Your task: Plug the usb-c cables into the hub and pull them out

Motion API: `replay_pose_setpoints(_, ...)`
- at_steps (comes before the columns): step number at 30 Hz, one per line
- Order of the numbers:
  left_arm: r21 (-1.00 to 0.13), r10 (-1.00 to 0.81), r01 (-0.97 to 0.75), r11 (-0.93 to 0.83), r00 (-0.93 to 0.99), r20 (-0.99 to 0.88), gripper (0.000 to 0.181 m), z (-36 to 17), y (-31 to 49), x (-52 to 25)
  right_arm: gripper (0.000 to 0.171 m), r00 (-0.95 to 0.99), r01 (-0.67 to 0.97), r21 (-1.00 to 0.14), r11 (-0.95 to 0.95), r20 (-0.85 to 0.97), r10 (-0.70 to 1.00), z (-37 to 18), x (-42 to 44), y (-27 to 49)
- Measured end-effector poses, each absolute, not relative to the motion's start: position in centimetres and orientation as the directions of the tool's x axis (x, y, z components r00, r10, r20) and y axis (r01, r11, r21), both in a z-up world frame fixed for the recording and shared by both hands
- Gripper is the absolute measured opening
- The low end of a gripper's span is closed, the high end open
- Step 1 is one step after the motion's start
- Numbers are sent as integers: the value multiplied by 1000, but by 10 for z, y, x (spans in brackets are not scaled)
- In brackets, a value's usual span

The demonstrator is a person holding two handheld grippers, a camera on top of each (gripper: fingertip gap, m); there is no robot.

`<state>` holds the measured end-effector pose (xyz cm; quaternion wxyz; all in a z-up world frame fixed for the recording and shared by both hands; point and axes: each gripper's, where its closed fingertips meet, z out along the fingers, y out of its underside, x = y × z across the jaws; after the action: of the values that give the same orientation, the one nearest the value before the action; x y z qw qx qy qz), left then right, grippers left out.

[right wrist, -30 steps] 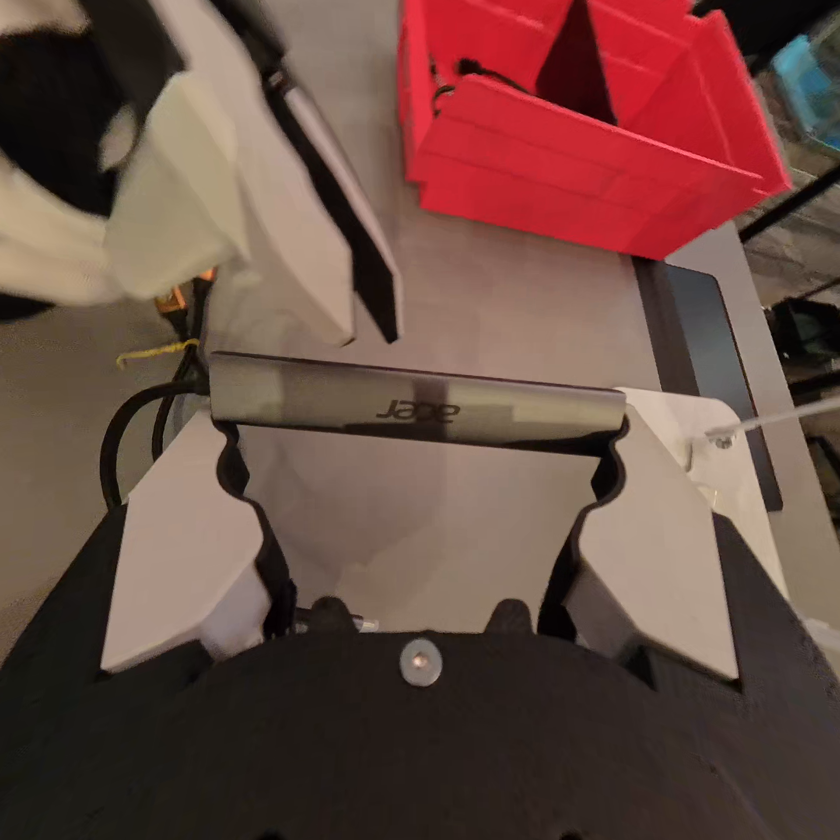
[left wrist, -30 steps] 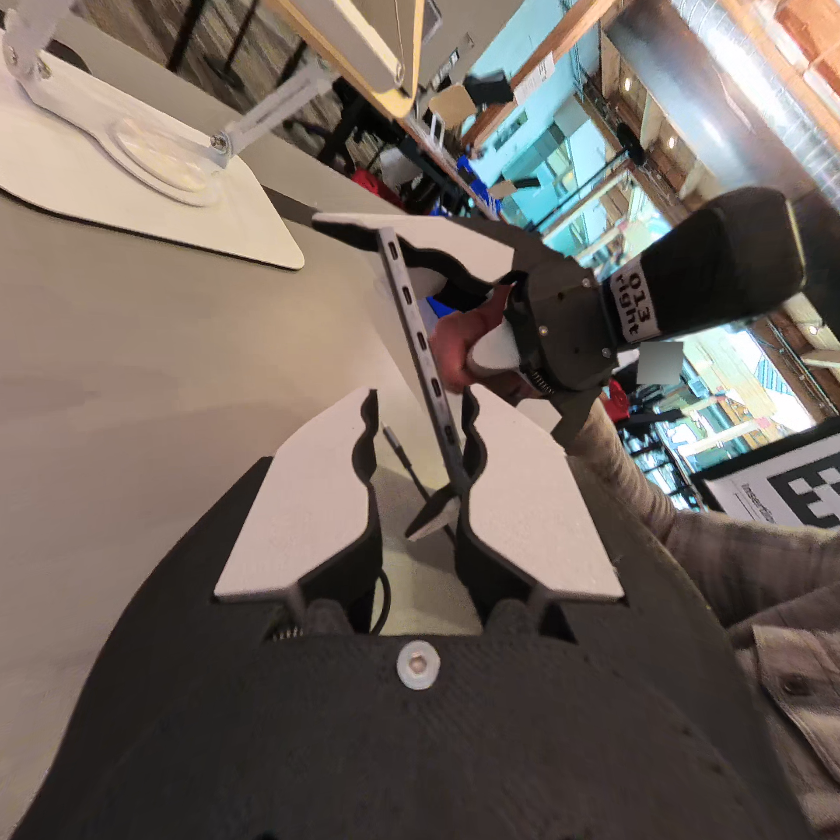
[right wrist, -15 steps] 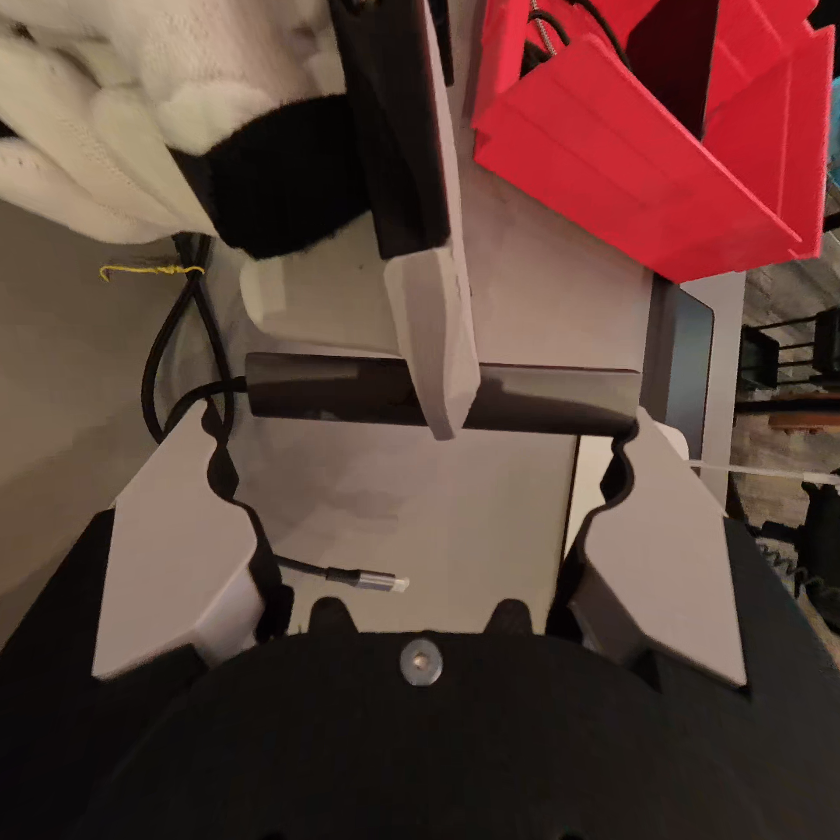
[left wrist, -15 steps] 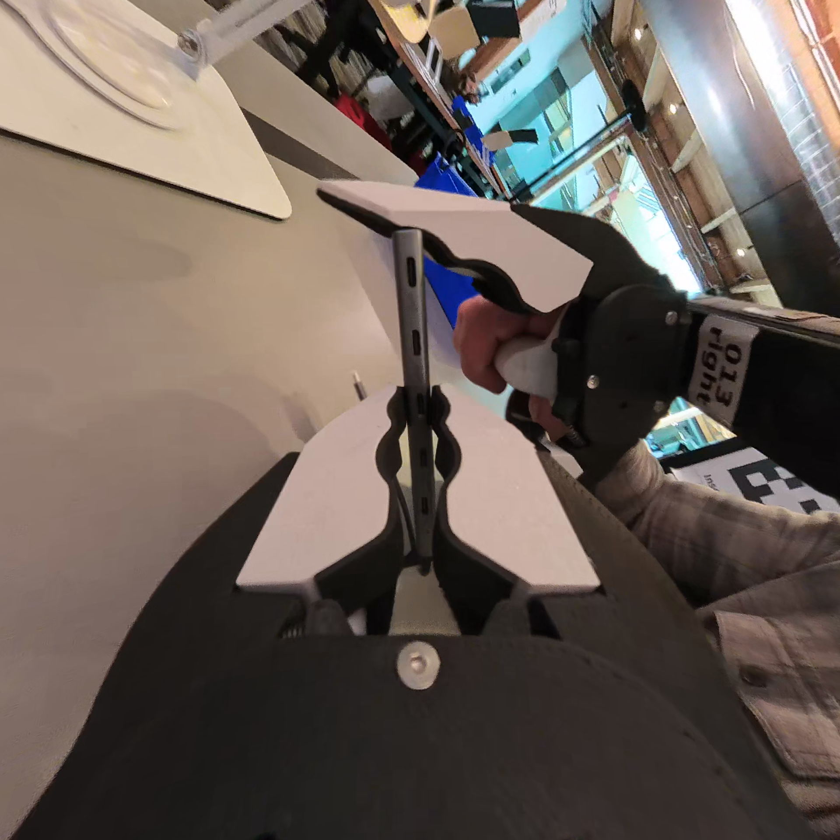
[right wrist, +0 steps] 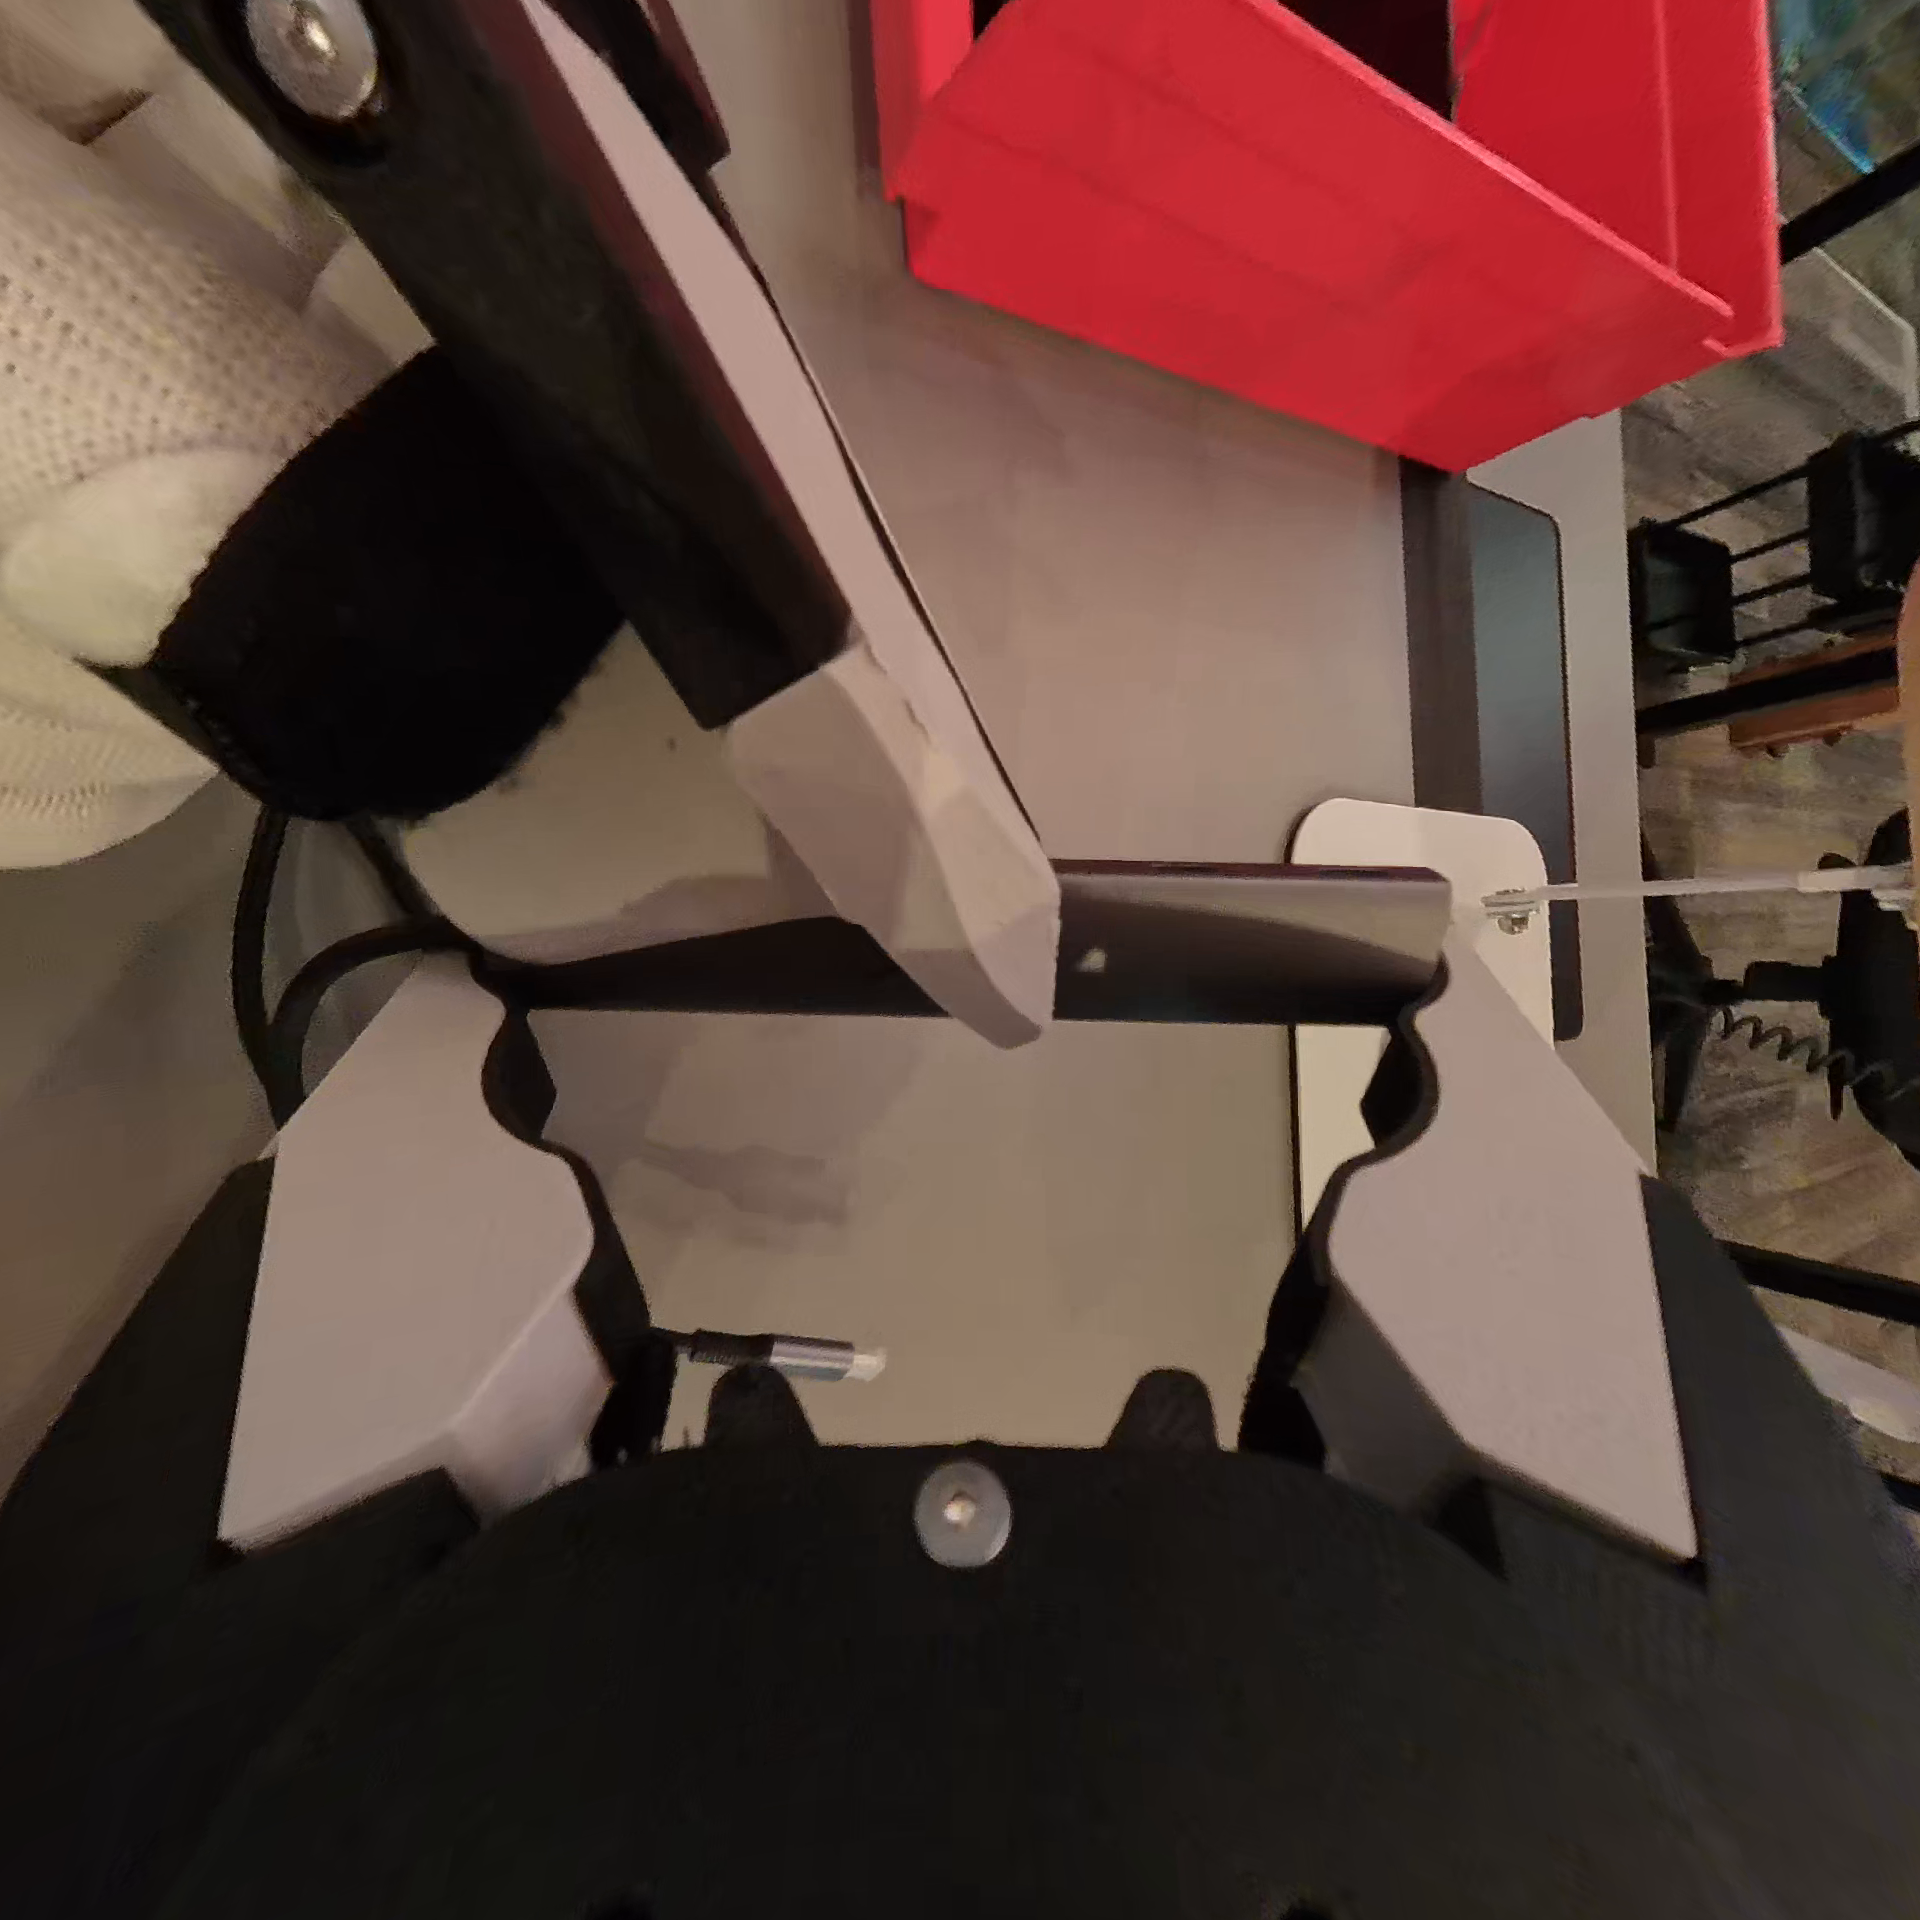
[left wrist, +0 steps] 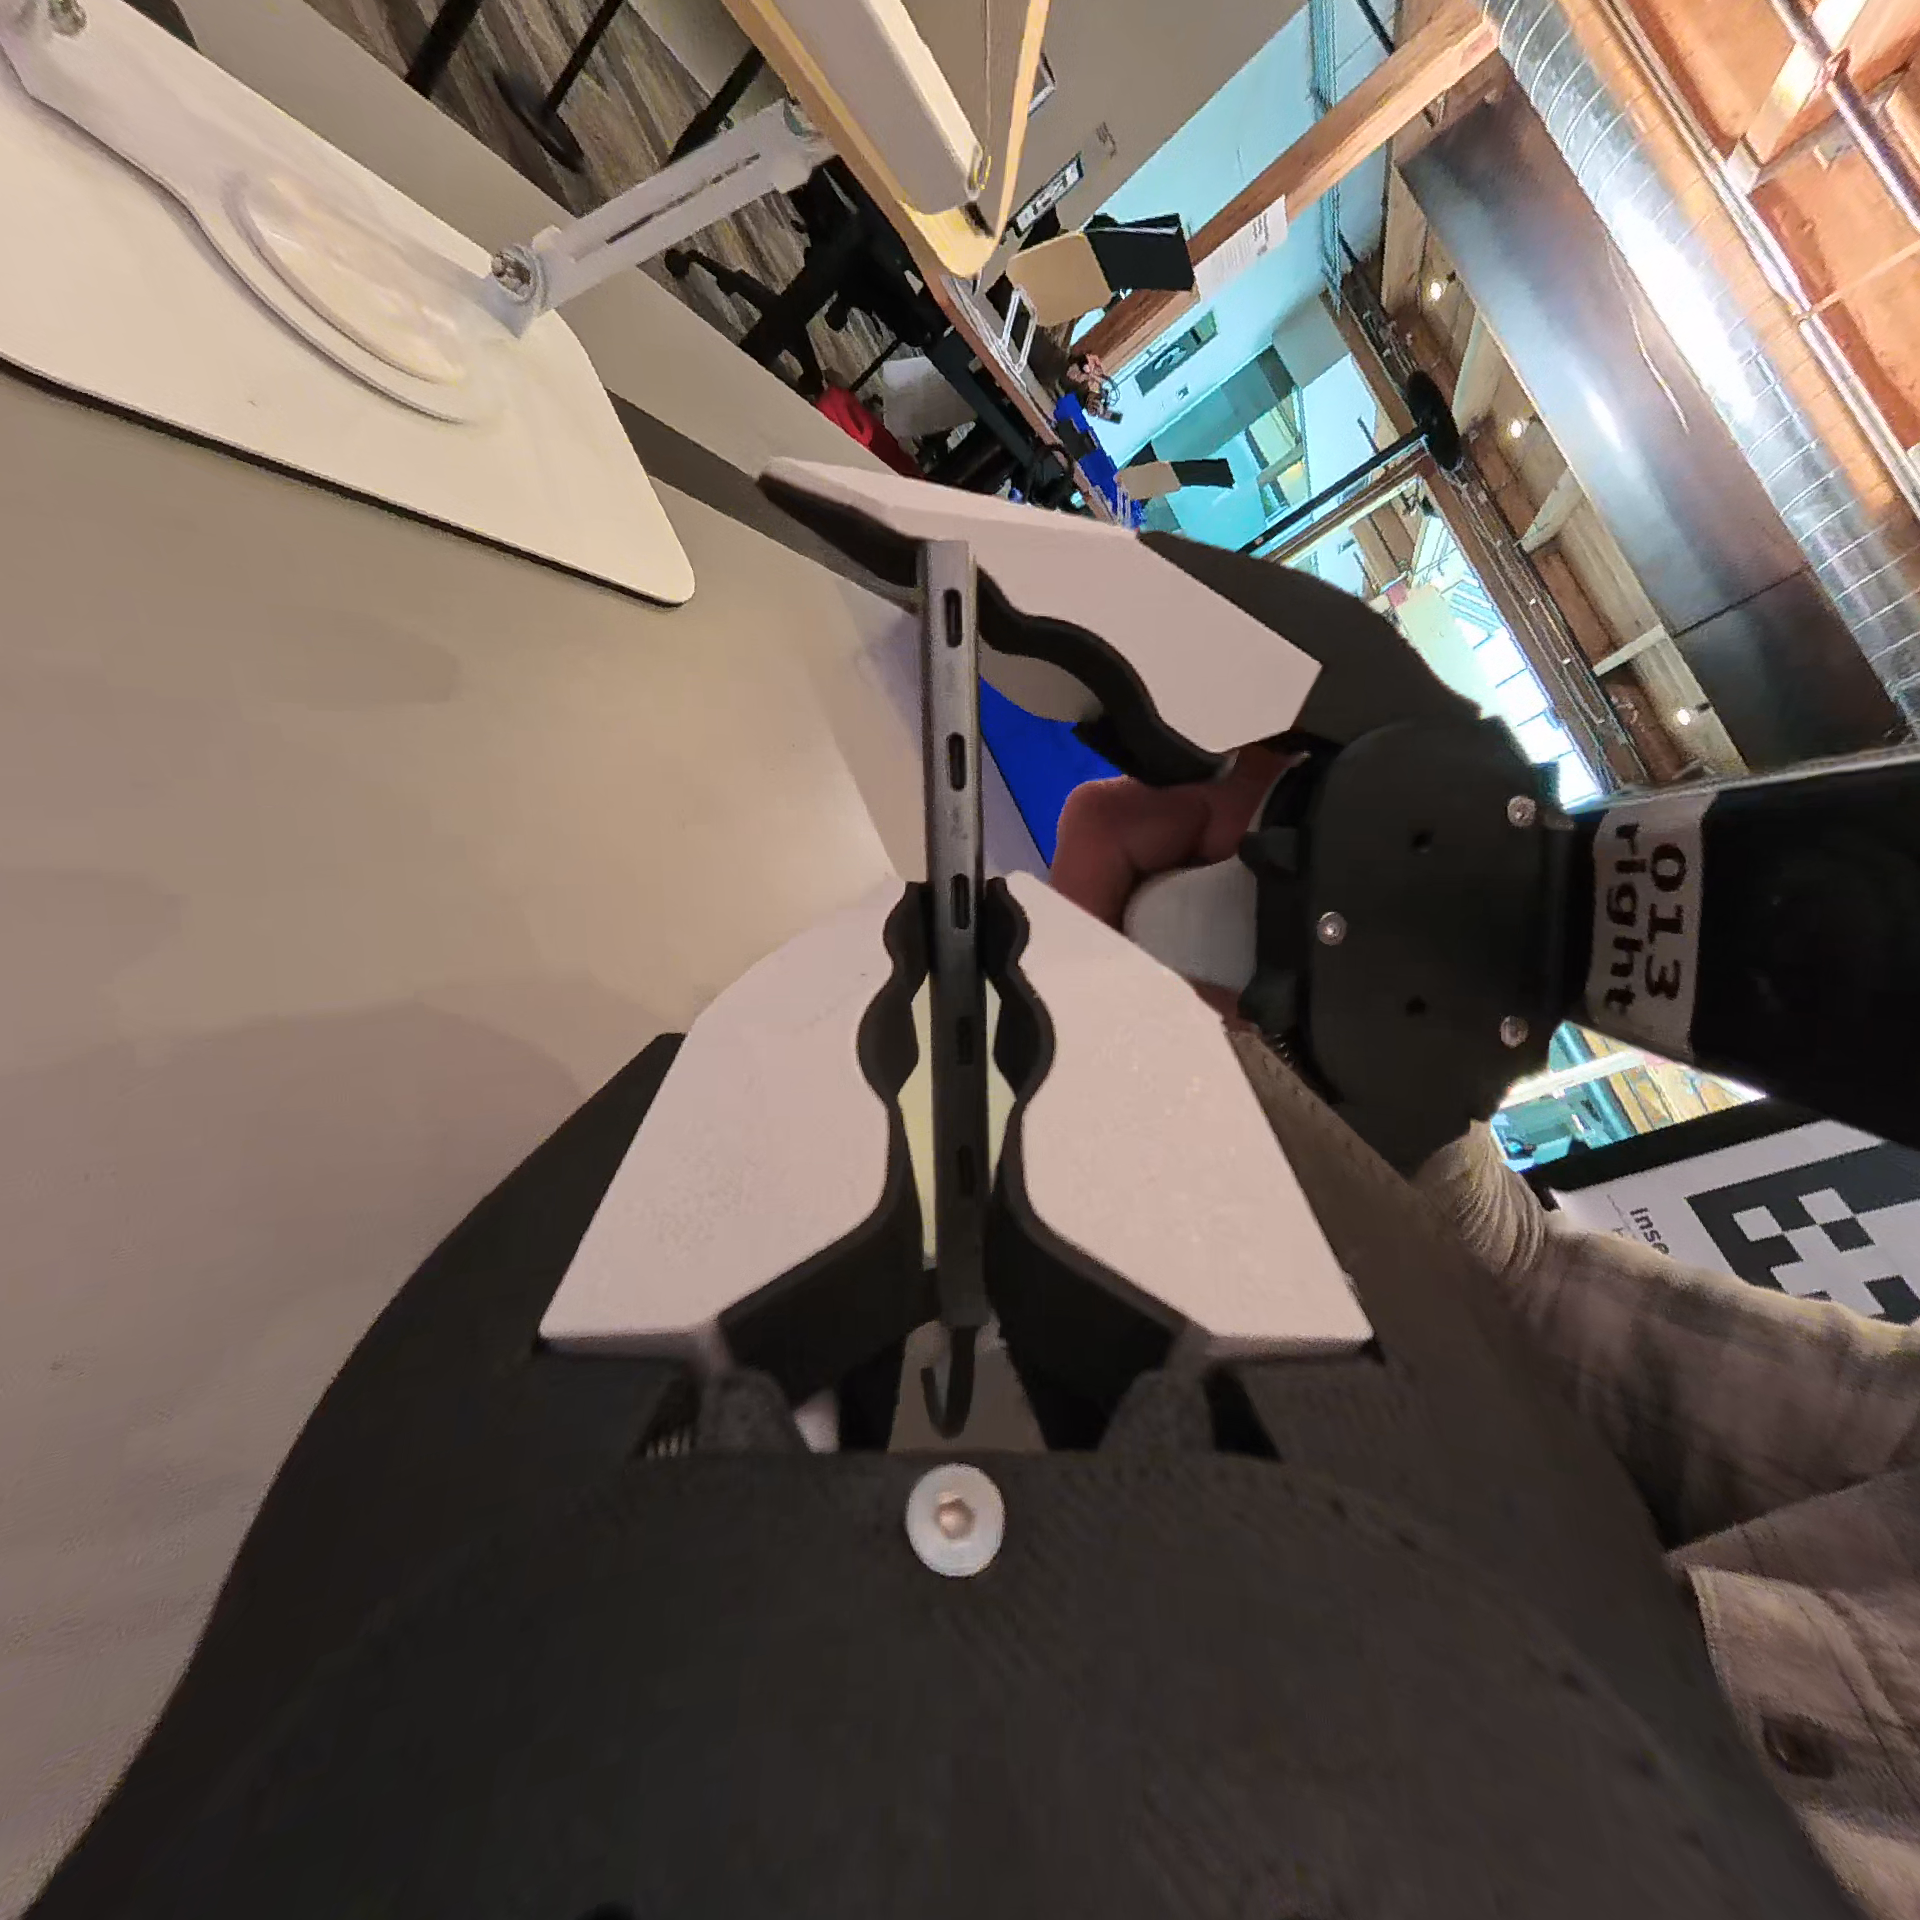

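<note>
The hub (left wrist: 951, 727) is a thin dark grey bar with a row of ports, seen edge-on in the left wrist view. My left gripper (left wrist: 956, 914) is shut on its flat faces, near its middle. My right gripper (right wrist: 966, 997) clamps the hub (right wrist: 1247, 935) lengthwise, one fingertip on each end, and holds it above the table. One of its white fingers (left wrist: 1091, 623) caps the hub's far end. A left finger (right wrist: 914, 831) crosses over the hub. A silver usb-c plug (right wrist: 790, 1358) on a black cable lies loose on the table below. No cable shows in the ports I see.
A red bin (right wrist: 1299, 208) stands on the table behind the hub. A white stand base (left wrist: 312, 364) lies at the table's far side and also shows in the right wrist view (right wrist: 1455, 862). The hub's black cord (right wrist: 301, 987) loops to the left. My left and right fingertips are right by each other.
My left gripper was open beside the hub a second ago; it has since closed on the hub and slid farther along it. My right gripper has kept its hold on the hub's ends.
</note>
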<state>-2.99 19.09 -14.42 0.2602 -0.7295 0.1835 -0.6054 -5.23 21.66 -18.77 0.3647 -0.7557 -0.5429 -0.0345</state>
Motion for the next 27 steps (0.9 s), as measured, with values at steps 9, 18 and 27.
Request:
replay_pose_setpoints(9,-567,-547,107,-817,173,819,11,-142,195,-31,144,512,805,-553,-214,466,721,-185,-49,214)
replay_pose_setpoints(18,-537,-517,131,-833,163,841,11,-145,194,-31,159,461,845,-514,-150,555,692,-176,-45,218)
replay_pose_setpoints(27,-533,-512,137,-835,162,844,11,-149,188,-27,154,456,820,-546,-172,442,772,-187,-58,213)
